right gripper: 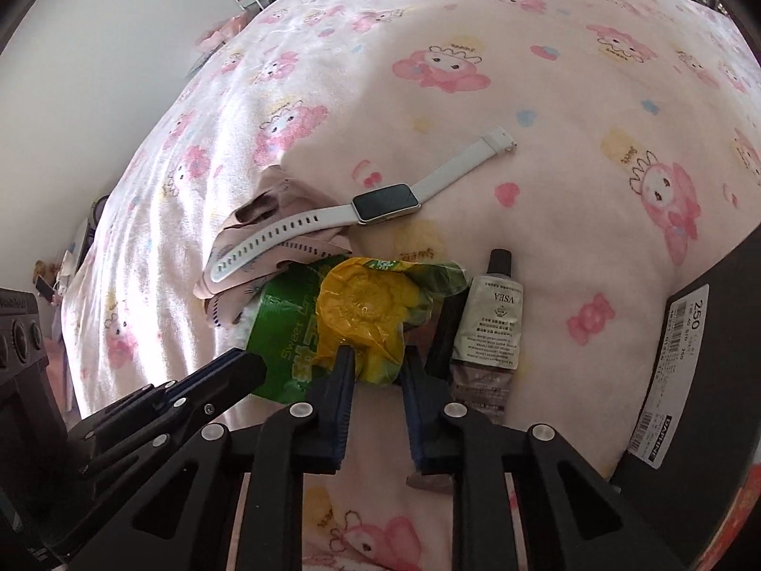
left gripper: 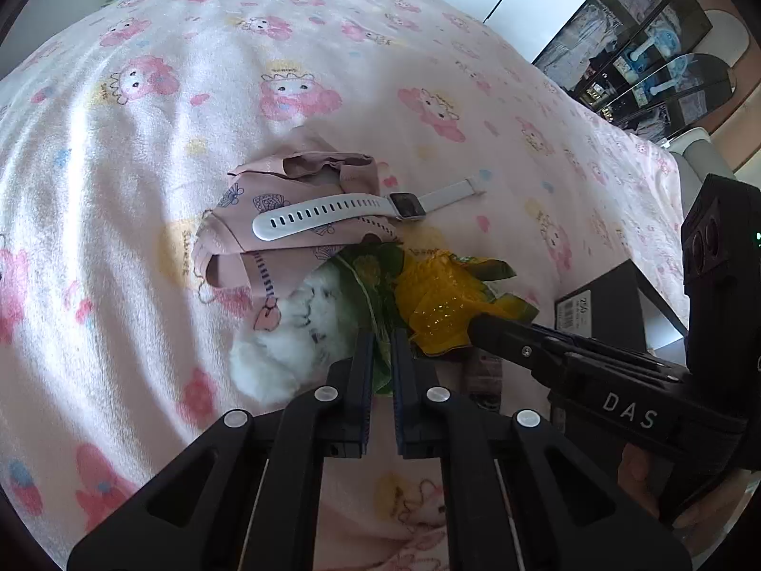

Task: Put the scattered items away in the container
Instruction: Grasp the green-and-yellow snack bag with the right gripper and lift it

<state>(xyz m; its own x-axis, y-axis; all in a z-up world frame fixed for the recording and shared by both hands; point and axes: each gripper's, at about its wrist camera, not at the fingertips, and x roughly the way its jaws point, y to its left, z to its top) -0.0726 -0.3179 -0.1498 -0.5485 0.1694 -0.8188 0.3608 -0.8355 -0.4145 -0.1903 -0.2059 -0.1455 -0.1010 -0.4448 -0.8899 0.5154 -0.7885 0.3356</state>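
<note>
The step in hand looks like picking the snack bag [right gripper: 352,323] off the bed [right gripper: 547,71]. The right gripper [right gripper: 378,371] straddles its yellow near end, fingers spread, not yet pinching. The left gripper [left gripper: 380,357] is nearly closed on the bag's green edge; whether it grips, I cannot tell. A watch [right gripper: 361,211] lies beyond, partly on a pink cloth [left gripper: 285,219]; a tube [right gripper: 485,328] lies just right. The box [right gripper: 704,380] sits at far right. Next: close, lift, carry right.
</note>
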